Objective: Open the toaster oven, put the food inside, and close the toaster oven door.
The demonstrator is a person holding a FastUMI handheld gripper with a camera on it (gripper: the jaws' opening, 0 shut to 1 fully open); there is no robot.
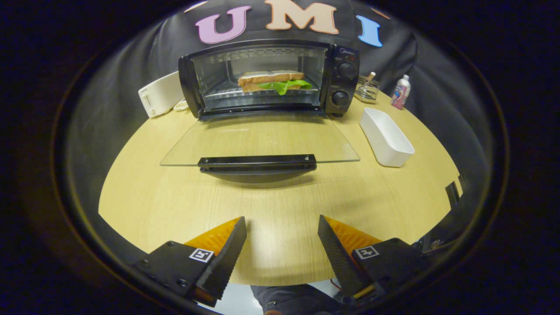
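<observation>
While the gripper (282, 229) hangs over the near part of the wooden table (280, 205), its two fingers (227, 251) are spread wide with nothing between them, just bare tabletop showing in the gap. Well beyond them sits the toaster oven (269, 78), a black box with its glass door (260, 140) swung all the way down so it lies roughly flat out toward the gripper, and the door's dark handle (257, 162) is the part closest to the fingers, still clearly apart from them. So yeah, the sandwich (273, 82) is already inside, resting on the wire rack (227, 92) in the middle of the oven cavity, bread slices with a bit of green lettuce poking out the front. Two round knobs (347, 70) are stacked on the oven's right panel. Left of the oven there's a white toaster-looking appliance (161, 94) tucked against it. Off to the right, a long white rectangular tray (386, 136) sits on the table beside the open door, and behind that there's a small wire holder (366, 89) and a little white bottle (400, 92) near the table's far edge.
</observation>
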